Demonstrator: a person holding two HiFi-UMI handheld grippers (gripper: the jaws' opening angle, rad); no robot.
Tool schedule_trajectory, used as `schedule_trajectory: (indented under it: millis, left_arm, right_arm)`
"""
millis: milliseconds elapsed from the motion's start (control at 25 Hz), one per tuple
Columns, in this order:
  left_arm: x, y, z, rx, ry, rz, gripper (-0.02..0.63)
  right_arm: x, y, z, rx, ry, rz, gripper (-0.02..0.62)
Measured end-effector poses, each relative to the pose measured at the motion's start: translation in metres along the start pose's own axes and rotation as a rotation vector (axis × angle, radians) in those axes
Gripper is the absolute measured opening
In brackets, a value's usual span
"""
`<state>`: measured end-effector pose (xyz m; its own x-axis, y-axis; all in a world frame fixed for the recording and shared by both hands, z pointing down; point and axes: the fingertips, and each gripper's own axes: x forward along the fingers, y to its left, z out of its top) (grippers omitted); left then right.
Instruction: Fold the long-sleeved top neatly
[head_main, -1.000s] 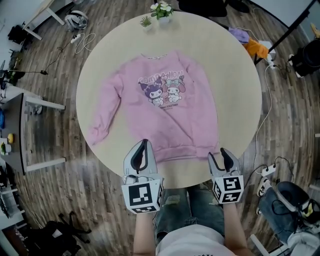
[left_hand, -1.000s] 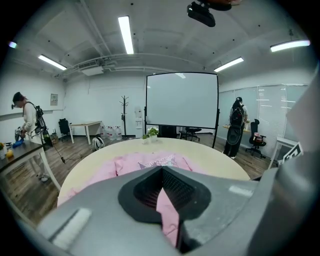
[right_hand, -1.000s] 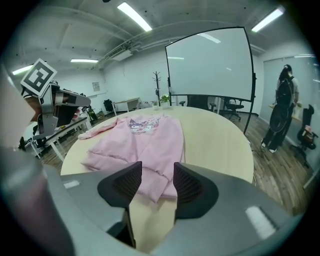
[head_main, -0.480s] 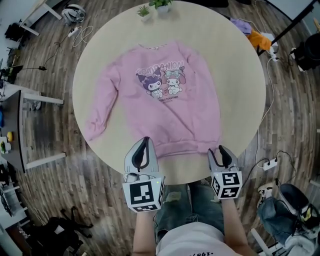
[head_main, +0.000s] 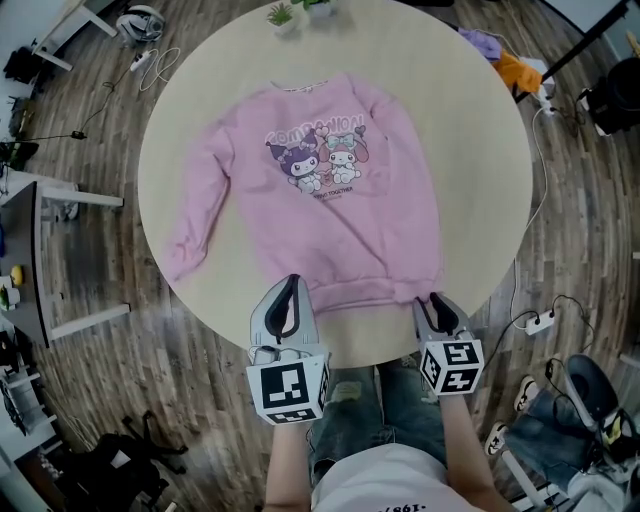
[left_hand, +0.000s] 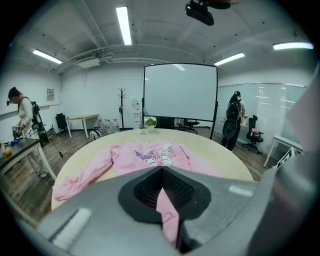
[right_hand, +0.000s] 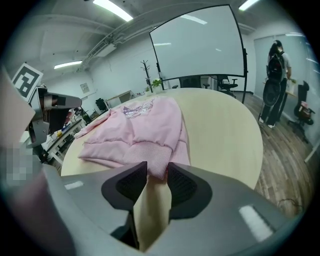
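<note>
A pink long-sleeved top (head_main: 330, 210) with a cartoon print lies flat and face up on the round beige table (head_main: 470, 120), collar at the far side. Its left sleeve (head_main: 200, 210) spreads out toward the table's left edge. My left gripper (head_main: 291, 282) is at the near hem (head_main: 360, 292), left of its middle, and its tips meet. In the left gripper view (left_hand: 163, 168) pink cloth shows in the slit behind the tips, and I cannot tell whether any is pinched. My right gripper (head_main: 436, 302) is at the hem's right corner. Its jaws (right_hand: 156, 167) have just been closing and stand apart, the ribbed corner (right_hand: 155, 157) reaching between the tips.
Two small potted plants (head_main: 285, 15) stand at the table's far edge. Cables and a power strip (head_main: 540, 322) lie on the wooden floor to the right. A desk (head_main: 60, 200) stands to the left. People stand at the room's sides (left_hand: 22, 115) (left_hand: 233, 120).
Both grippers have sunk toward the near hem. The right gripper's jaws have narrowed and its tips now reach the hem's right corner.
</note>
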<state>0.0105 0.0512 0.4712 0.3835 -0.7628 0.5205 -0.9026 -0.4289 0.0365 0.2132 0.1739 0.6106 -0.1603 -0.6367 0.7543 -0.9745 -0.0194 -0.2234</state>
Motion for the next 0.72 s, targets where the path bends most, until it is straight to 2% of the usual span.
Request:
schedule_trajectory:
  millis: [320,440,720]
  left_arm:
    - [-0.001,0.002,-0.005,-0.002,0.011,-0.001,0.000]
    - [-0.001,0.004,-0.005,-0.007,0.010,0.000,0.000]
    - [0.001,0.006,0.002,-0.013,-0.004,-0.002,0.000]
  right_arm:
    - [0.004,0.000,-0.004,0.080,0.013,0.028,0.116]
    - [0.003,0.000,-0.002,0.066,0.004,0.027,0.052]
    - [-0.007,-0.002,0.019,0.035,-0.039,0.038,0.046]
